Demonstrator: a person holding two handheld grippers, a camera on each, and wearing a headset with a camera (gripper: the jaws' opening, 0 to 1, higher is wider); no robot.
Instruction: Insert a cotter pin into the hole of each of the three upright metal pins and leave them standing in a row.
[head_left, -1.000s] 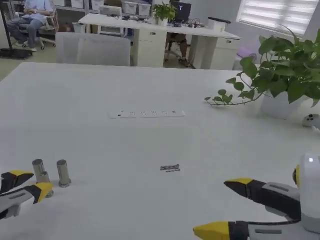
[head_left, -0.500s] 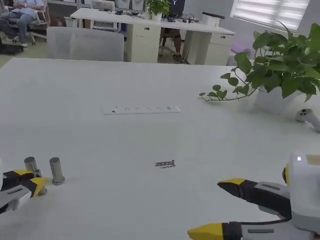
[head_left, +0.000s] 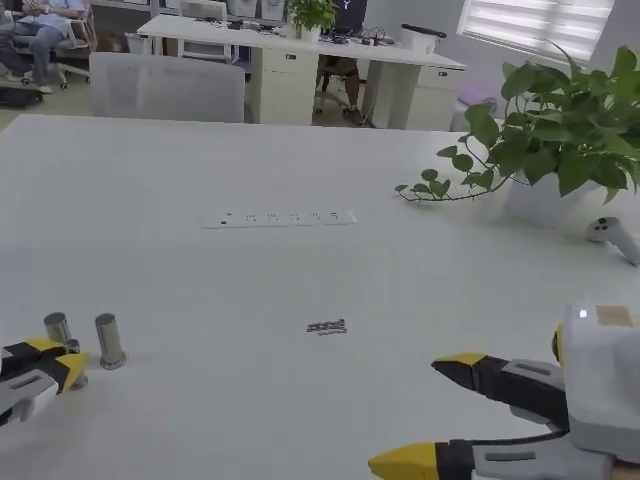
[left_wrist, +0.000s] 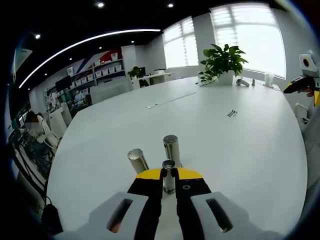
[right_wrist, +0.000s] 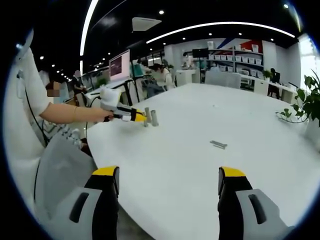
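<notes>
Counter scene, with the cotters (head_left: 326, 327) as reference: they are lying loose in a small bundle near the middle of the white counter (head_left: 300, 150), touched by neither tool. Well to the left of the cotters, three upright steel pins are standing in a tight cluster. In the left gripper view, the left tool (left_wrist: 169, 181) is clenching its yellow-tipped jaws on the nearest pin (left_wrist: 168, 167), which is standing upright between them. The two free pins, a left one (left_wrist: 136, 161) and a taller-looking right one (left_wrist: 171, 149), are standing just beyond it and apart from the jaws. In the head view, the left tool (head_left: 60, 357) is reaching in from the left of the cotters and hiding most of the held pin, while the two free pins (head_left: 108, 340) are showing beside its tips. The right tool (head_left: 420, 412) is hovering to the lower right of the cotters, released, its jaws spread wide with nothing between them. In its own view, the right tool (right_wrist: 169, 172) is pointing across the counter, with the cotters (right_wrist: 218, 145) lying ahead and slightly right. Beyond the cotters a white power strip (head_left: 280, 218) is lying flat, and to their far right a potted plant (head_left: 560, 130) is standing.
</notes>
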